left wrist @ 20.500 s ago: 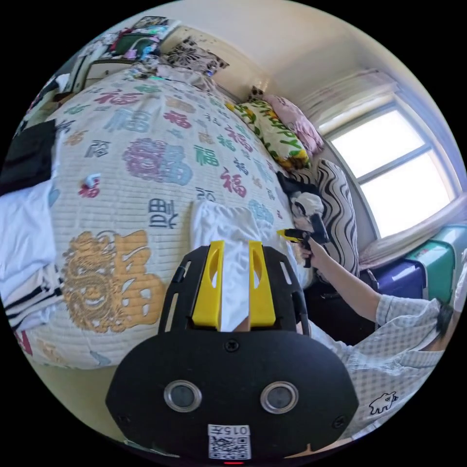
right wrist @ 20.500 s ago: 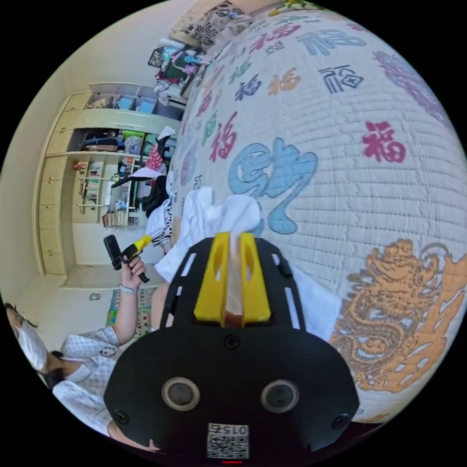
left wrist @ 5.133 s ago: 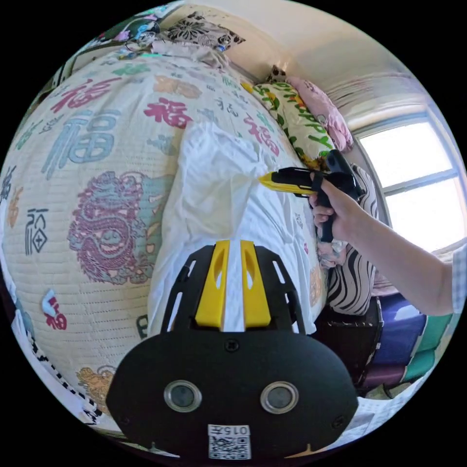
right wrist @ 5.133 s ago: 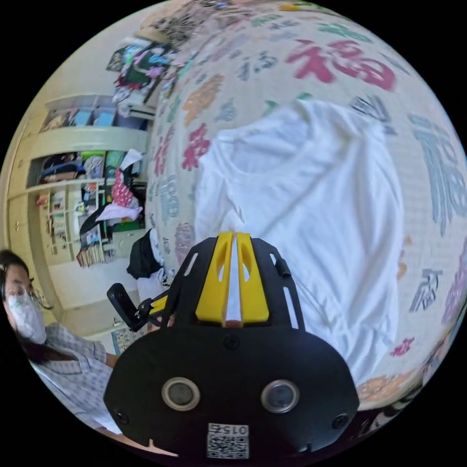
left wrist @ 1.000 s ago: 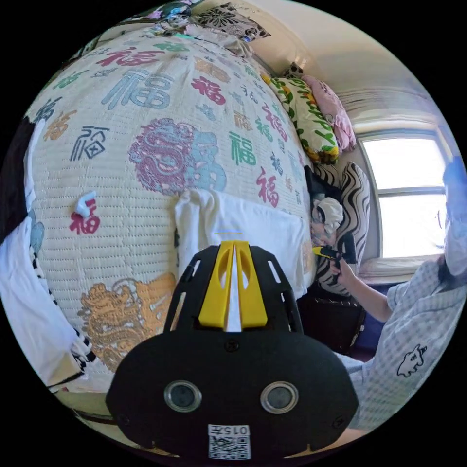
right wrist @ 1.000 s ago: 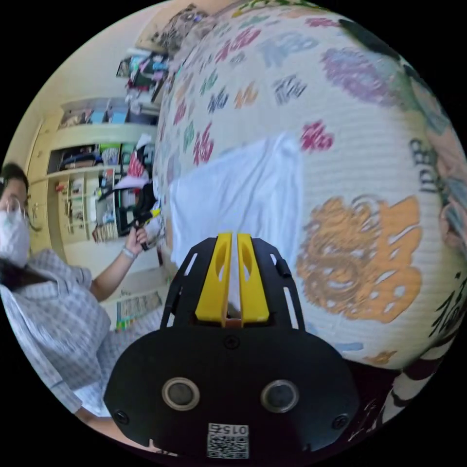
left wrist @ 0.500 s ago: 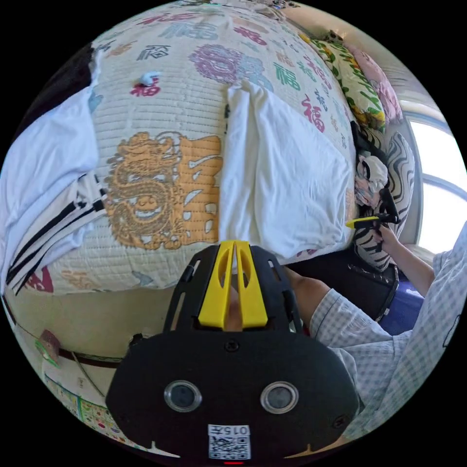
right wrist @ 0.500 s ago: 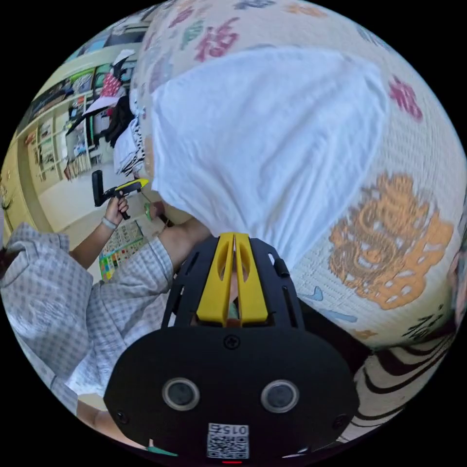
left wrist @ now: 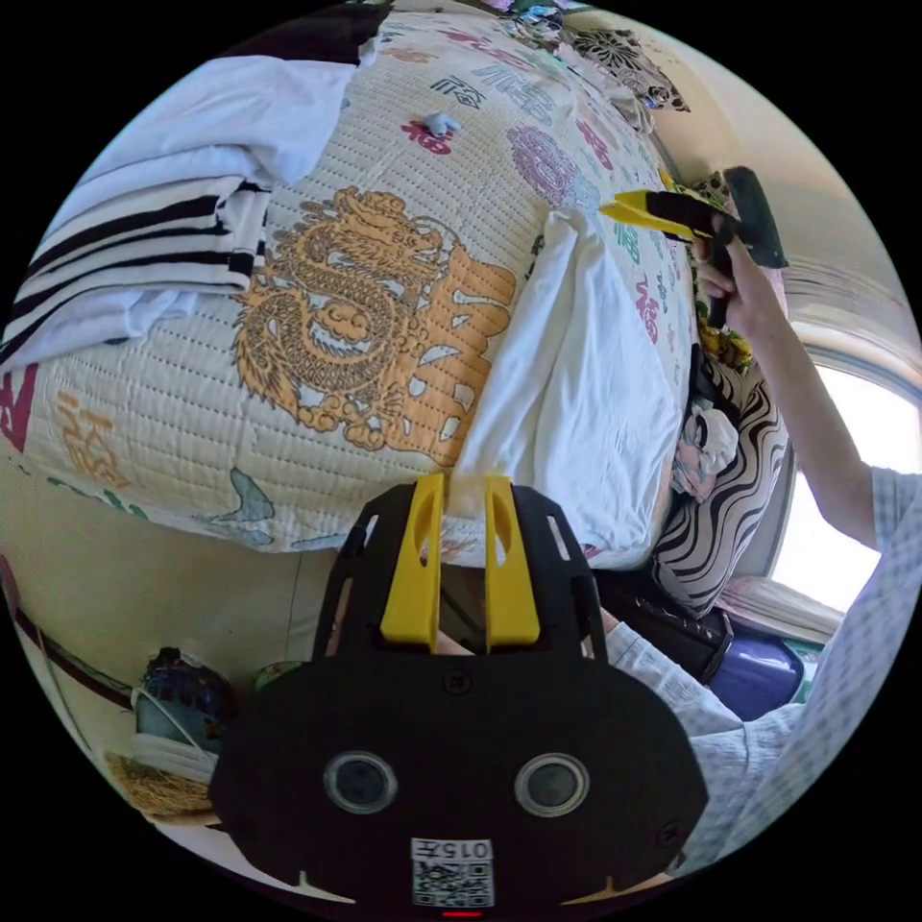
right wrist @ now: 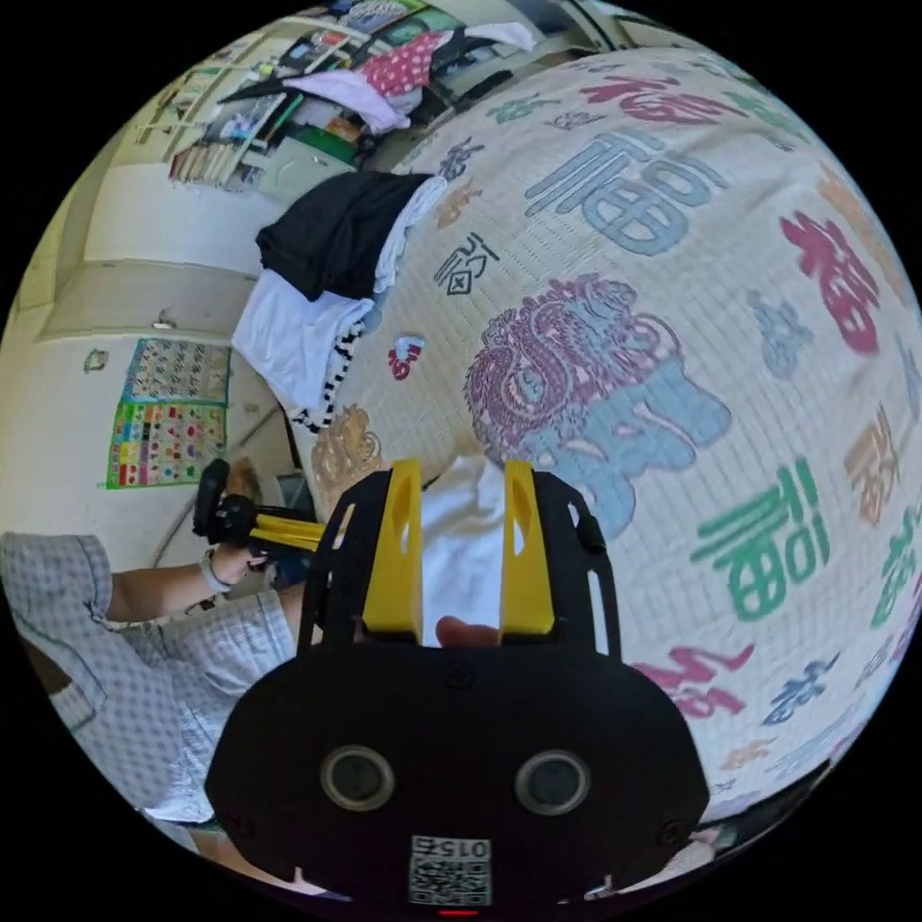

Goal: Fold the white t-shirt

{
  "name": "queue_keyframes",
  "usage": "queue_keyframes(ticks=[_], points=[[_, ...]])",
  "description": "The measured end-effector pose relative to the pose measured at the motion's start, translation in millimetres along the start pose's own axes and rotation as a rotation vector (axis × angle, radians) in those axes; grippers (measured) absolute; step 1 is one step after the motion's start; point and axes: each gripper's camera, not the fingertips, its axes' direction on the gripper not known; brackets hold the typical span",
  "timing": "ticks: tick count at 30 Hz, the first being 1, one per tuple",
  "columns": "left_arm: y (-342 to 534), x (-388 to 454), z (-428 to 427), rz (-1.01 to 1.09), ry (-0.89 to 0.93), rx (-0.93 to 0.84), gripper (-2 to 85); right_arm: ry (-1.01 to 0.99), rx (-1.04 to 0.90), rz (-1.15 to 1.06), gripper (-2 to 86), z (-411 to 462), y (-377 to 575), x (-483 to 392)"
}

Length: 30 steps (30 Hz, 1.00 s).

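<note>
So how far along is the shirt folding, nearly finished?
Well along, I'd say. The t-shirt already lies on the bed as a narrow folded panel. In hand: the left gripper sits open at its near corner, the right gripper open around its far corner. Probably left: closing on those corners and folding once more, perhaps then adding it to the pile.

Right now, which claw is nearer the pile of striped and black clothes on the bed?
Left, probably. The left claw is at the white t-shirt's near corner, on the pile's side; the right claw is at its far corner.
</note>
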Motion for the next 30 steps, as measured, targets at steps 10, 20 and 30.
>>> queue_keyframes(ticks=[10, 20, 30], points=[[17, 22, 5, 0.114, 0.101, 0.0, -0.7, 0.085, -0.146, -0.12, 0.2, 10, -29, -15], [41, 150, 13, 0.419, 0.222, -0.082, -0.7, -0.038, 0.075, -0.006, -0.3, -118, 116, 11], [52, 321, 185, 0.693, 0.269, -0.315, -0.6, 0.095, 0.149, 0.197, -0.3, -168, 288, 83]])
